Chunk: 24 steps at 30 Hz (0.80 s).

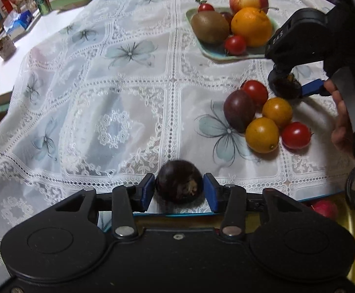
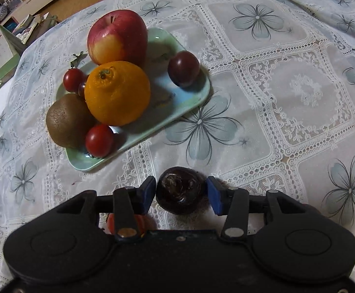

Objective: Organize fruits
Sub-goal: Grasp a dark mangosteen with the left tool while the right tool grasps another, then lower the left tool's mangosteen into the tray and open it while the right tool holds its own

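Partly done: apple [image 2: 117, 36], orange [image 2: 117, 94], kiwi [image 2: 67, 120] already on the tray [image 2: 192, 97], upper left. Left gripper [image 1: 179, 190] and right gripper [image 2: 181, 191] each clamping a dark fruit [image 1: 179, 185], jaws closed snugly, low centre. Loose cluster [image 1: 263, 114] waiting on surface [image 1: 104, 97], right of frame.

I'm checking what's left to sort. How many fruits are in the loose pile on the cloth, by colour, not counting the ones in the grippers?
red fruits: 2
orange fruits: 2
purple fruit: 1
Total: 5
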{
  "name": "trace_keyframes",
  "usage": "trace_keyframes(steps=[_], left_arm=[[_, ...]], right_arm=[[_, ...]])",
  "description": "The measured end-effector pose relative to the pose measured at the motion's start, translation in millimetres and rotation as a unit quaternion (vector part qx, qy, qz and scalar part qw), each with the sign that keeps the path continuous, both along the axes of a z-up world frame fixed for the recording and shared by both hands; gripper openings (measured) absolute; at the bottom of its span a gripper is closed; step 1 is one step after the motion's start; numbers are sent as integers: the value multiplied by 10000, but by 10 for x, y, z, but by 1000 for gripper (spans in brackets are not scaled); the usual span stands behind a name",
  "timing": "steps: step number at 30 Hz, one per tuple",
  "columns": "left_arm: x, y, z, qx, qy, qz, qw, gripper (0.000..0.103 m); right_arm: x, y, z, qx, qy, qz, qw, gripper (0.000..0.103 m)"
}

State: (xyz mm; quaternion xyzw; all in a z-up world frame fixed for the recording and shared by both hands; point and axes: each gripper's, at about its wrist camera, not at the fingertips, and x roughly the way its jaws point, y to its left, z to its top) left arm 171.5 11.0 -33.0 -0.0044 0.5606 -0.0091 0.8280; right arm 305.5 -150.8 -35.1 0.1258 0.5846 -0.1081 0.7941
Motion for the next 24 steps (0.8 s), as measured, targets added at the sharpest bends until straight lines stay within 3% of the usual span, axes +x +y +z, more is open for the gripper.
trace_keyframes(steps=[5, 10, 18, 24], left_arm=[[-1, -14, -13, -26, -81, 34, 10000, 49], [11, 33, 71, -154, -206, 142, 9996, 49], [-157, 37, 413, -289, -492, 87, 9983, 49], [-496, 14, 694, -300, -738, -91, 9968, 49]], right_arm=[[-76, 72, -2, -209, -177, 140, 9995, 47], [-178, 30, 107, -80, -333, 117, 9993, 46], [-437, -144, 558, 340, -666, 84, 9972, 46], [-861, -208, 856, 361, -813, 231, 9958, 46]])
